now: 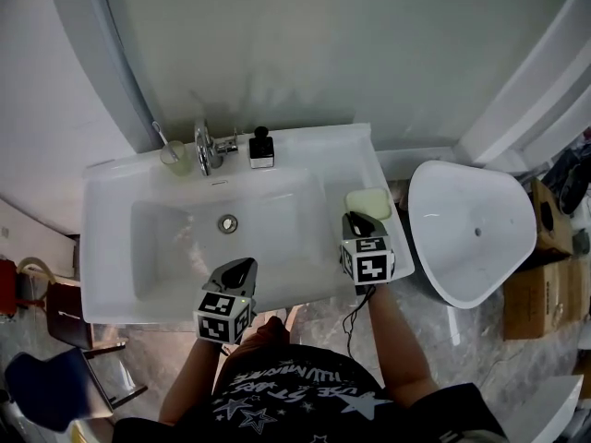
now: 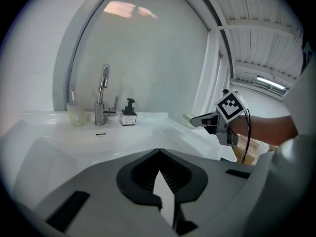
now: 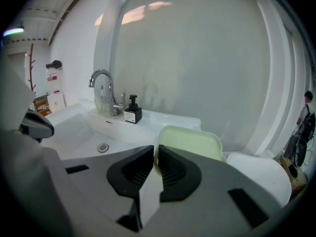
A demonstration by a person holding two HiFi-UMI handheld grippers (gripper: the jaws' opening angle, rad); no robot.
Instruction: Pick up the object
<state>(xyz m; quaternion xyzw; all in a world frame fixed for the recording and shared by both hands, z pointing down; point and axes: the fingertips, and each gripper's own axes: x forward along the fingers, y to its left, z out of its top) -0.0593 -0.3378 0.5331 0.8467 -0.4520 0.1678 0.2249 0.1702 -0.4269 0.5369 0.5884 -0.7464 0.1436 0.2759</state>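
Observation:
The object is a pale green soap dish [image 1: 367, 201] on the right ledge of the white sink [image 1: 111, 247]. My right gripper [image 1: 356, 221] reaches it from the front. In the right gripper view the dish's near rim [image 3: 190, 142] sits between the tips of the right gripper [image 3: 154, 153], and the jaws are closed down on it with only a thin gap. My left gripper [image 1: 242, 269] hovers over the sink's front edge; in the left gripper view this gripper [image 2: 159, 152] is shut and empty. That view also shows the dish [image 2: 187, 118] beyond the right gripper.
A chrome faucet [image 1: 205, 146], a black-topped soap dispenser [image 1: 261, 148] and a cup with a toothbrush [image 1: 172, 153] stand along the back ledge. The drain [image 1: 228, 223] lies mid-basin. A white tub [image 1: 466, 229] and cardboard boxes [image 1: 536, 289] sit to the right.

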